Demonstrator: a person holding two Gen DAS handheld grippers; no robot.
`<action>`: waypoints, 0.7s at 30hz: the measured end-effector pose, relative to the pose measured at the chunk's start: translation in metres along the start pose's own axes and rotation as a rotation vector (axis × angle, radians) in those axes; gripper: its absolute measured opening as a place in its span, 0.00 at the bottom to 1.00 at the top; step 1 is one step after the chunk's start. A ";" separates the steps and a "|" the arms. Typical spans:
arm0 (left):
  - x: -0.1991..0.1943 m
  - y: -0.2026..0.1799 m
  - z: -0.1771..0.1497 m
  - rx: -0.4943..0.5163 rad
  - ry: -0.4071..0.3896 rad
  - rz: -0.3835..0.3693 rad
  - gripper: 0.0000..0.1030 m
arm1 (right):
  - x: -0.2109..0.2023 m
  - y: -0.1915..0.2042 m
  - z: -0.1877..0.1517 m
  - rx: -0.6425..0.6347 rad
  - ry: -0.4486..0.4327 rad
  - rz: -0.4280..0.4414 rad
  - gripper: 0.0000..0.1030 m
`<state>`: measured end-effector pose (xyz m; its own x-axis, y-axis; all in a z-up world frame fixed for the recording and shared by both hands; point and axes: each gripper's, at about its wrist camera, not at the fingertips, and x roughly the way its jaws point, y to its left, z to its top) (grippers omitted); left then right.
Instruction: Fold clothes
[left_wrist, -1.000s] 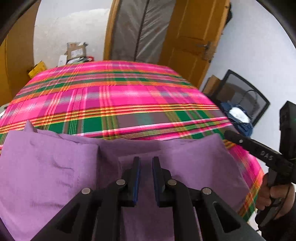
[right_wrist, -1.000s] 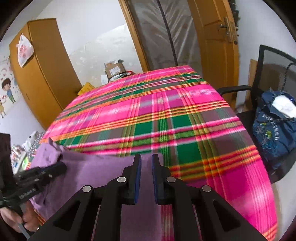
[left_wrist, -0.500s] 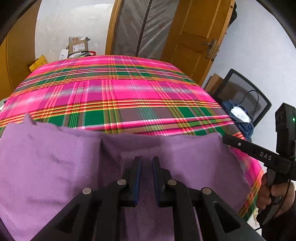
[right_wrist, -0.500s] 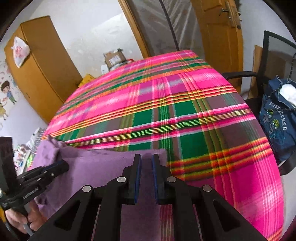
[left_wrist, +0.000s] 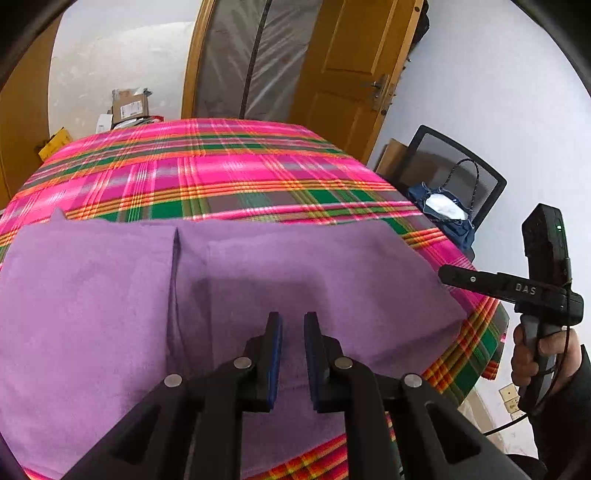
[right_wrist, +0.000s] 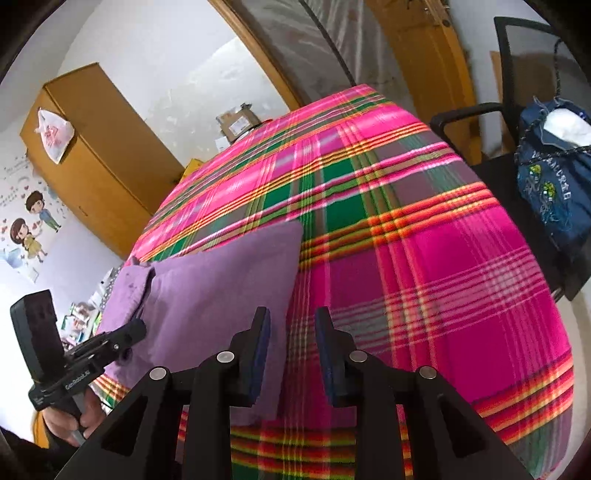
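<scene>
We find the purple garment (left_wrist: 295, 280) lying flat on the near part of the plaid tablecloth (left_wrist: 221, 173), its near edge close to the table's near edge. It forms a rectangle with straight far and right edges; a vertical seam or overlapped flap runs left of centre in the left wrist view. In the right wrist view a collar-like piece shows at its far left corner. We judge that the flat, squared layout fits a garment partly folded, though whether further folds remain cannot be settled from here.

Gripper states:
- Left gripper (left_wrist: 293, 321): hovers over the near middle of the garment. The fingers stand a narrow gap apart with cloth visible behind them. We cannot tell whether any fabric is pinched.
- Right gripper (right_wrist: 291, 317): released, fingers clearly apart, nothing between them. It hangs over the garment's right edge, where purple cloth meets plaid.

We judge the two grippers are stationed at the middle and the right side so that a panel can be controlled from both points.

Materials:
- Garment: soft, matte, slightly fleecy fabric; it will drape and slip under its own weight.
- Tablecloth: smooth woven plaid in pink, green and orange, draped over the table's edges.

A chair (left_wrist: 461, 166) with a blue bag (right_wrist: 554, 177) stands at the far right.
</scene>
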<state>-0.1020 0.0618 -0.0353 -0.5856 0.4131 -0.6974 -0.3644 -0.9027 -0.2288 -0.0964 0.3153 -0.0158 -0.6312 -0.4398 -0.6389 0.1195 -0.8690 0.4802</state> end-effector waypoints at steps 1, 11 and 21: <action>0.000 0.001 -0.002 -0.006 0.004 0.003 0.12 | 0.000 0.001 -0.002 -0.008 0.006 0.009 0.25; -0.003 0.006 -0.013 -0.016 -0.007 -0.009 0.12 | 0.007 0.002 -0.012 0.015 0.076 0.124 0.28; -0.006 0.009 -0.018 -0.029 -0.021 -0.026 0.12 | 0.006 -0.008 -0.018 0.123 0.147 0.251 0.28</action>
<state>-0.0889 0.0492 -0.0457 -0.5915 0.4387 -0.6765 -0.3586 -0.8946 -0.2666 -0.0875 0.3161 -0.0341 -0.4754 -0.6726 -0.5671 0.1583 -0.6995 0.6969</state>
